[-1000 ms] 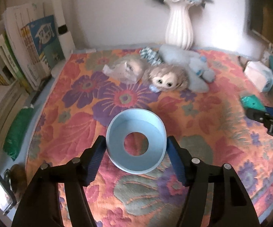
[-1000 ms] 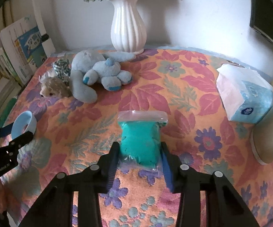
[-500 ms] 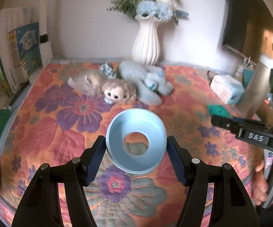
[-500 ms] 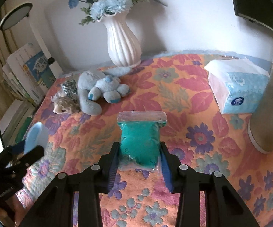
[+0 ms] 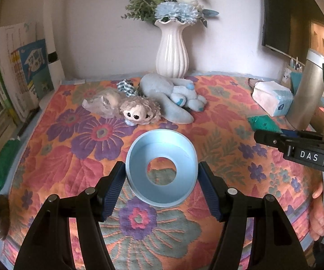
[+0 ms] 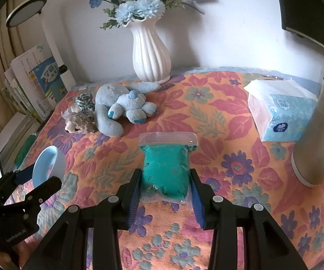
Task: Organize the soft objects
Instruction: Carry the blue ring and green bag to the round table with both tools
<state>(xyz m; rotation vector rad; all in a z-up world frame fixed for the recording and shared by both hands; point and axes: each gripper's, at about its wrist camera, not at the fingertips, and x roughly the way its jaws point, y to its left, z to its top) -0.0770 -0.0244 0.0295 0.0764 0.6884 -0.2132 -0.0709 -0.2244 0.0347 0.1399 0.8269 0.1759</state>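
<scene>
Both claws have lifted and pulled back from the toys over the last second, left claw (image 5: 161,175) pinching the blue ring (image 5: 161,167), right claw (image 6: 165,186) squeezing the green bag (image 6: 165,173), both held above the counter (image 6: 229,117), so nothing's placed yet.

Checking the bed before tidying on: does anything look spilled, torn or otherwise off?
Nothing spilled or torn. The zip-top bag of teal filling looks sealed in the right claw. Only the grey-blue plush elephant and beige fluffy plush lie toppled in a heap.
</scene>
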